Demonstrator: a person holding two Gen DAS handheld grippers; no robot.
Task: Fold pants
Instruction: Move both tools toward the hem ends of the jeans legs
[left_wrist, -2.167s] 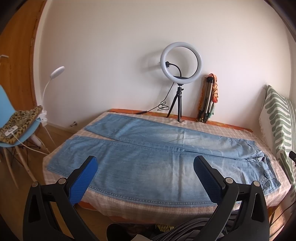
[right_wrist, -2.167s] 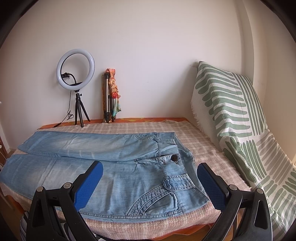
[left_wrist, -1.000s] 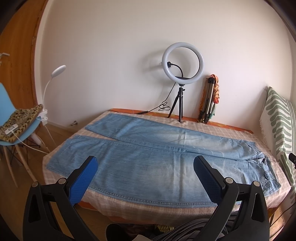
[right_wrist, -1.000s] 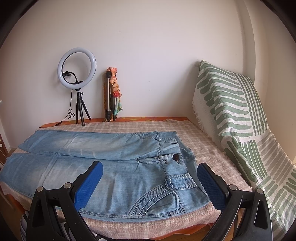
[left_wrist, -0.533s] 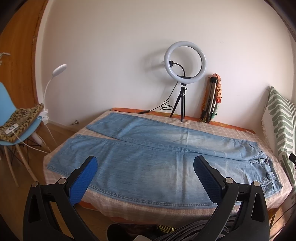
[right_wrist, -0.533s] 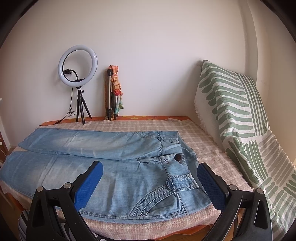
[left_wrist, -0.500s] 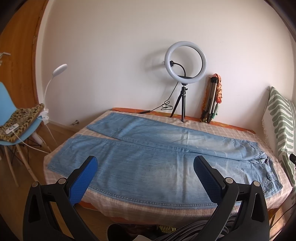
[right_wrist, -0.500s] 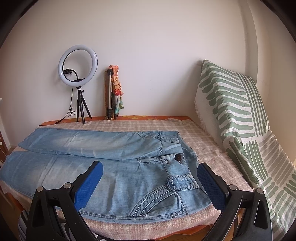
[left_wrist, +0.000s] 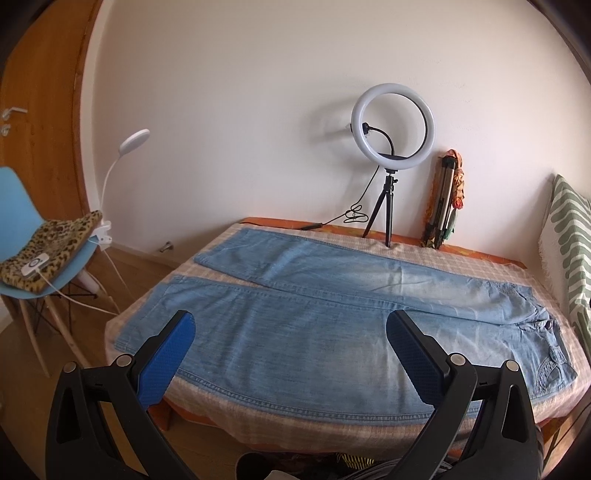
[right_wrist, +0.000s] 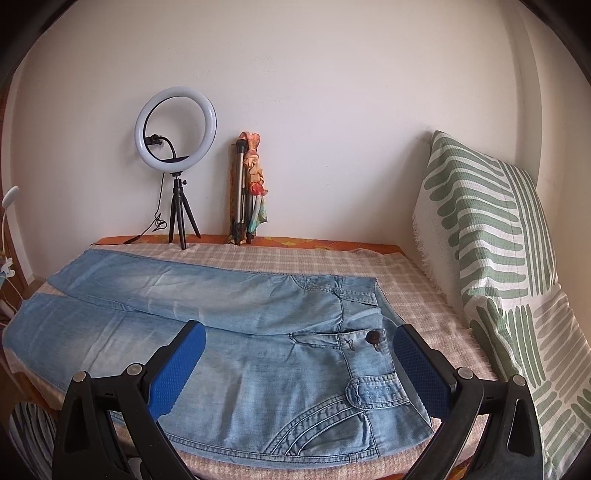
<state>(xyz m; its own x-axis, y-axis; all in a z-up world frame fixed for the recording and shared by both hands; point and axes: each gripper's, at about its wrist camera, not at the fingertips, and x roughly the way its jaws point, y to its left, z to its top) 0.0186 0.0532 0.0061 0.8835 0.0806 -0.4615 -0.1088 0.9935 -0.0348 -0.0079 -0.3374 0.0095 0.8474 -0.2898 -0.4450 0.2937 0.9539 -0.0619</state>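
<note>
Both views have crept slightly rightward; the jeans (left_wrist: 332, 325) lie flat on the bed (right_wrist: 424, 306), untouched. Left gripper (left_wrist: 288, 332) and right gripper (right_wrist: 299, 343) gape wide, probably above the near edge. Pinch hem and waistband together for an even fold.

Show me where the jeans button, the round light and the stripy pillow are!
jeans button (right_wrist: 373, 336), right wrist view, the dark round face.
round light (left_wrist: 392, 89), left wrist view, top of the white ring.
stripy pillow (right_wrist: 480, 229), right wrist view, its green-striped front.

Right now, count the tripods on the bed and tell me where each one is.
2. The ring light's black tripod stands open at the far edge by the wall; a folded tripod leans on the wall just right of it. None seems hidden.
</note>
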